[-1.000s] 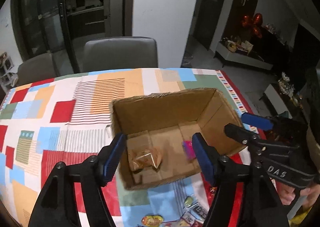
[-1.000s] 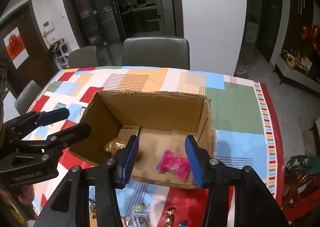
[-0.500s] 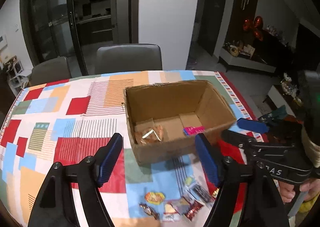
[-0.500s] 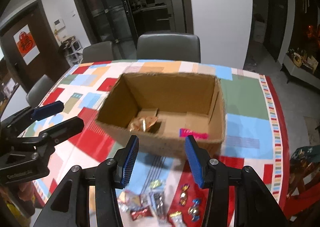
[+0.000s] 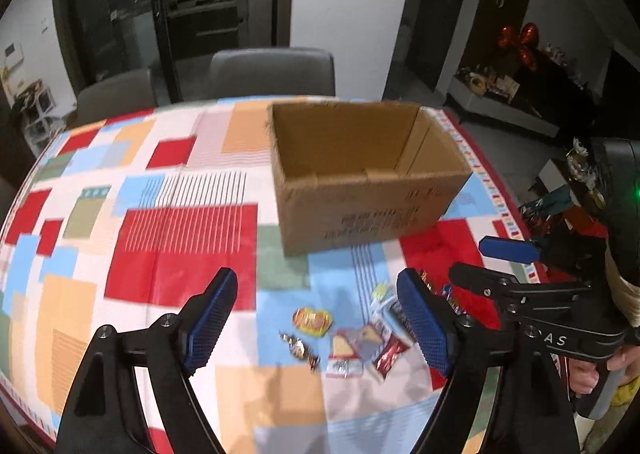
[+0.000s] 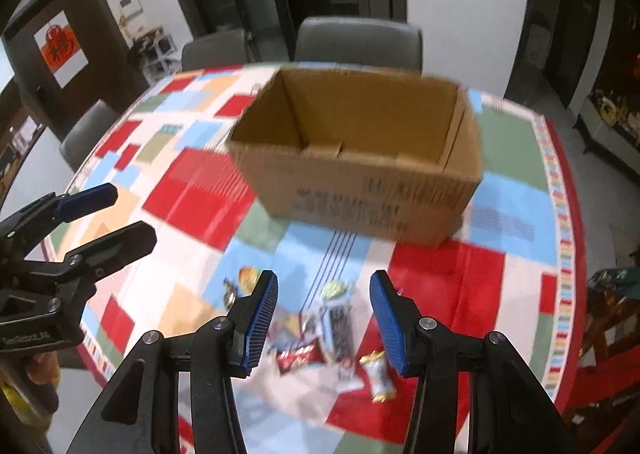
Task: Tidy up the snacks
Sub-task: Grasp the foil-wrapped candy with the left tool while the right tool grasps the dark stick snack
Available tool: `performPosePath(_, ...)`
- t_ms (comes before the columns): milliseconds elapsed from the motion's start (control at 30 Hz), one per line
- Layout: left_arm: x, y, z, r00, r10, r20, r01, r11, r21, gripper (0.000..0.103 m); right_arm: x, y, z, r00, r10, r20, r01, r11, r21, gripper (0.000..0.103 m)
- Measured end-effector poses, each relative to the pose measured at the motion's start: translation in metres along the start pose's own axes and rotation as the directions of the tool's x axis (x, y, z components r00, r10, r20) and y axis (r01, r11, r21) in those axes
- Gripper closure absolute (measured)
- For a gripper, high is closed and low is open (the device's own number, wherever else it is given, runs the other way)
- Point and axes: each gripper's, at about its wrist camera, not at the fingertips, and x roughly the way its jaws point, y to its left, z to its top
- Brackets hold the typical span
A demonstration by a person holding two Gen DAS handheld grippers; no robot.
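Observation:
An open cardboard box (image 5: 372, 206) (image 6: 360, 190) stands on the patchwork tablecloth; its floor is hidden from here. Several loose wrapped snacks lie in front of it: a yellow-orange pack (image 5: 312, 321), a red wrapper (image 5: 390, 352) (image 6: 300, 358), a dark pack (image 6: 341, 328), a gold candy (image 6: 378, 376). My left gripper (image 5: 316, 328) is open and empty, low over the snacks. My right gripper (image 6: 325, 324) is open and empty, above the same pile. Each gripper shows in the other's view, the right (image 5: 516, 266) and the left (image 6: 104, 218).
The table (image 5: 180, 246) has a rounded edge near me. Grey chairs (image 5: 272, 70) stand at the far side and another (image 6: 86, 134) at the left. A dark cabinet with orange balloons (image 5: 520, 46) is far right.
Both grippers have pulled back from over the box and dropped lower, toward the near edge. The box's inside is out of sight and the loose snacks have come between the fingers.

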Motion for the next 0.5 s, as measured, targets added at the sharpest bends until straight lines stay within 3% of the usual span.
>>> performPosePath(233,0.02,0.008,-0.028,0.996,0.013,-0.083,-0.015,1.0,-0.019,0.023,0.029,0.001,-0.018,0.994,0.009,-0.108,-0.006,1.0,0.026,0.054)
performPosePath(500,0.058,0.02,-0.052,0.981,0.033,-0.192,-0.043,0.998,-0.048,0.037,0.063,-0.002,-0.033,0.98,-0.011,-0.2,0.02,0.999,0.042,0.054)
